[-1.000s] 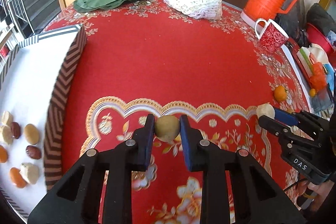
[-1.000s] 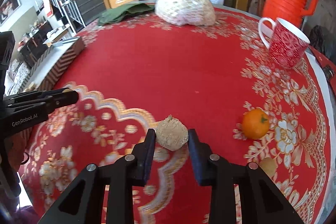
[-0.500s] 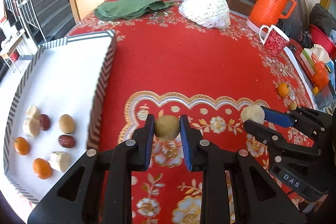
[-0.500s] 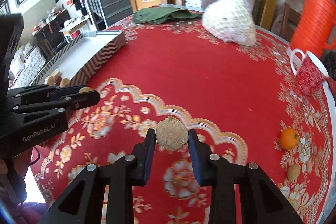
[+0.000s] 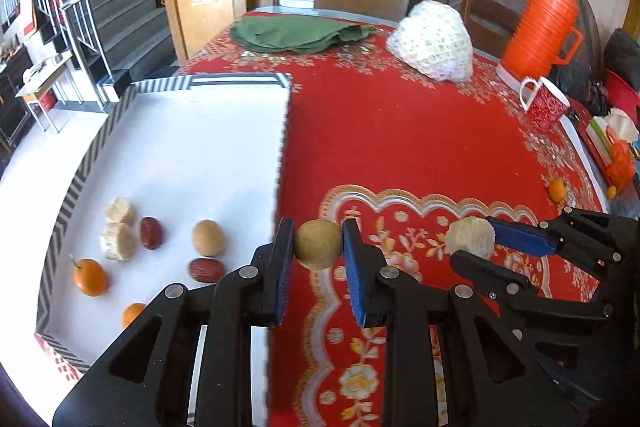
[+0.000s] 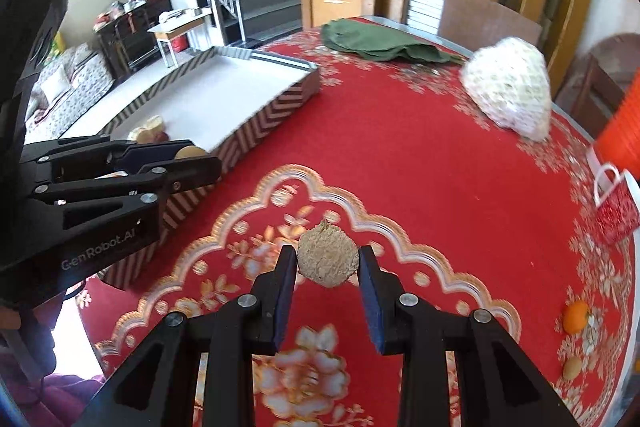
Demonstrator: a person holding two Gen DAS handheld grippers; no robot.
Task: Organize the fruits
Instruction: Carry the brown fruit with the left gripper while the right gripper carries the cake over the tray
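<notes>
From the left wrist, the left gripper (image 5: 319,246) pinches a smooth brown fruit (image 5: 318,245) just above the right wall of the white tray (image 5: 282,131). Other fruits (image 5: 207,238) lie inside the tray near its front.

From the right wrist, the right gripper (image 6: 328,267) pinches a rough tan fruit (image 6: 327,259) over the red tablecloth (image 6: 400,155), right of the tray (image 6: 276,109). A small orange (image 6: 576,315) sits on the cloth, far right of the tray.

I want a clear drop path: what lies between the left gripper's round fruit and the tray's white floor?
Only the tray's striped wall; the smooth tan fruit hangs right beside it in the left wrist view.
</notes>
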